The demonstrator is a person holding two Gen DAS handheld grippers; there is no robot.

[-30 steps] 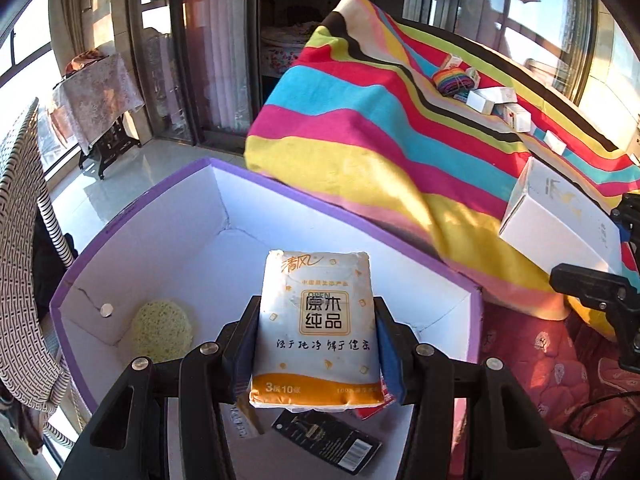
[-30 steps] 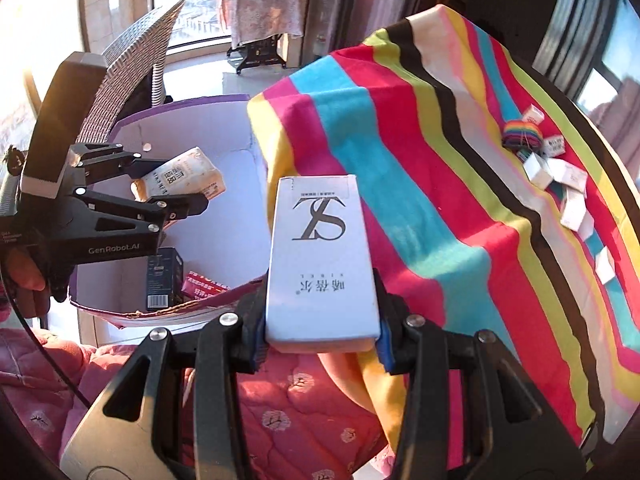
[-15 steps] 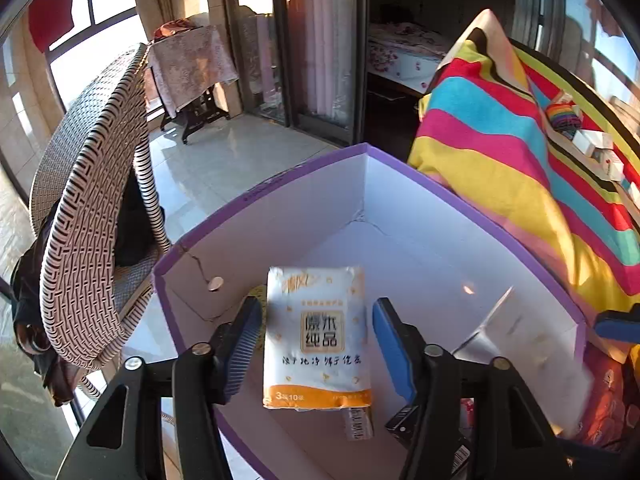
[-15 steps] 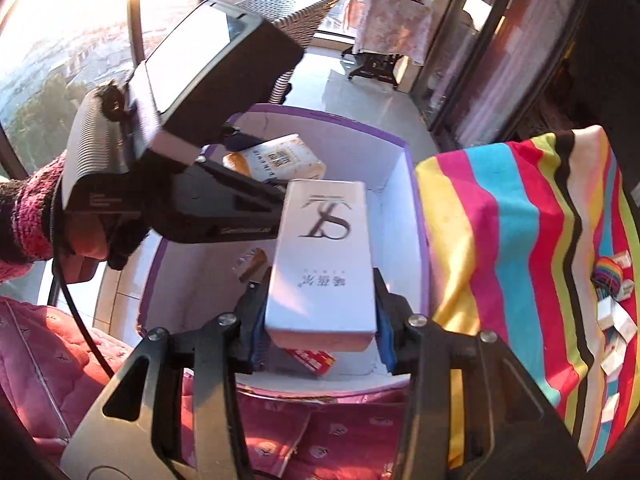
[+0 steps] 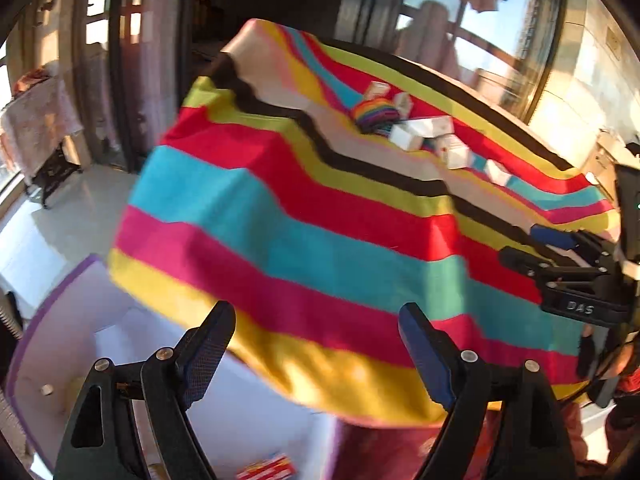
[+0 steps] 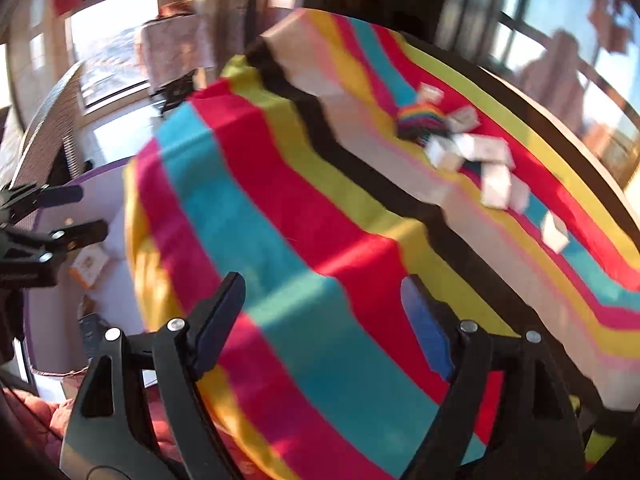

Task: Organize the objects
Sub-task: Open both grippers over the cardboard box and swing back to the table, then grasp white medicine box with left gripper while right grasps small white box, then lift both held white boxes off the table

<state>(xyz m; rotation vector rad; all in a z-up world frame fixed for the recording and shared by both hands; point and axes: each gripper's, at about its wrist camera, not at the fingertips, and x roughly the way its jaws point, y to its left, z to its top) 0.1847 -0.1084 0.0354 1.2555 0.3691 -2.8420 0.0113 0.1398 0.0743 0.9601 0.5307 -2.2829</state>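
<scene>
Both views are blurred by motion. My left gripper [image 5: 316, 332] is open and empty, above the edge between the purple-rimmed white box [image 5: 48, 308] and the striped cloth [image 5: 304, 216]. My right gripper [image 6: 322, 304] is open and empty over the striped cloth [image 6: 304, 208]. Several small white boxes [image 5: 436, 136] and a rainbow roll [image 5: 374, 114] lie on the far part of the cloth; they also show in the right wrist view [image 6: 480, 152]. The tissue pack [image 6: 90, 266] lies inside the purple-rimmed box [image 6: 100, 172]. The right gripper shows at the right of the left wrist view [image 5: 532, 246].
A red-and-white packet [image 5: 266, 470] and a coin-like disc [image 5: 47, 390] lie in the box. A wicker chair [image 6: 48, 136] and a small draped table [image 6: 172, 52] stand beyond the box. Windows ring the room. A pink quilt [image 6: 36, 412] lies below the box.
Both grippers have let go: the tissue pack and the white carton are out of the jaws. Both grippers have swung from the box towards the striped cloth.
</scene>
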